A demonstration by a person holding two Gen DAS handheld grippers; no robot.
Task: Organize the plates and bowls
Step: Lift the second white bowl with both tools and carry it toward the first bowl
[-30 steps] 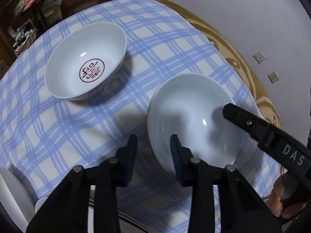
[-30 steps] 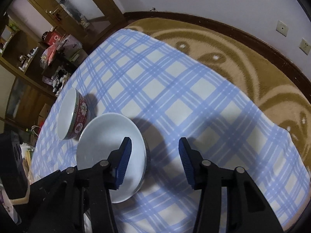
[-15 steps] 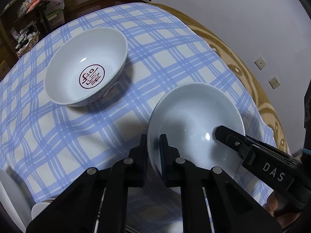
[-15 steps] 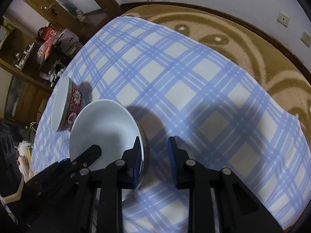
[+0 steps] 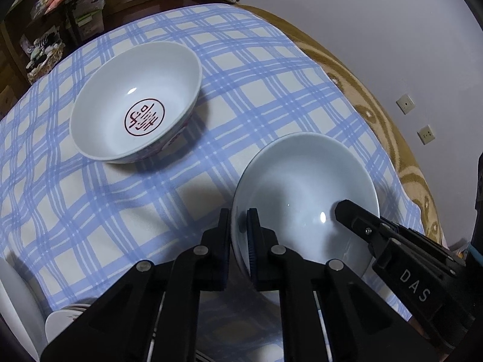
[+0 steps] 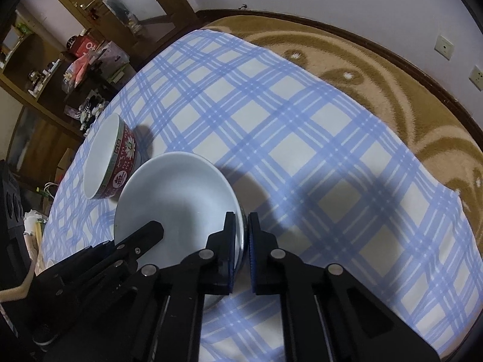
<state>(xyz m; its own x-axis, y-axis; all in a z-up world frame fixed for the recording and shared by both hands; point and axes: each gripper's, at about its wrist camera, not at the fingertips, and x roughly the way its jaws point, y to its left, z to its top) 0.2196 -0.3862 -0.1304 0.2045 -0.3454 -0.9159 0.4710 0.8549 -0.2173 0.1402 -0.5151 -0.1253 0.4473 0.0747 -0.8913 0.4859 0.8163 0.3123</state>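
Note:
A plain pale blue-white bowl (image 5: 305, 187) sits on the blue checked tablecloth (image 5: 256, 90). My left gripper (image 5: 239, 226) is shut on its near left rim. My right gripper (image 6: 241, 235) is shut on its right rim; the same bowl (image 6: 175, 199) shows in the right wrist view. A second bowl (image 5: 135, 105), white inside with a red round emblem and a red patterned outside (image 6: 120, 163), stands apart to the left and farther back. The right gripper's finger (image 5: 356, 220) shows inside the plain bowl in the left wrist view.
A stack of white dishes (image 5: 66, 319) lies at the near left edge in the left wrist view. A brown patterned blanket (image 6: 392, 90) covers the table beyond the cloth. Wooden shelves with clutter (image 6: 75, 60) stand at the back left.
Both grippers have closed from open onto opposite rims of the plain bowl. Both have moved in slightly toward the bowl.

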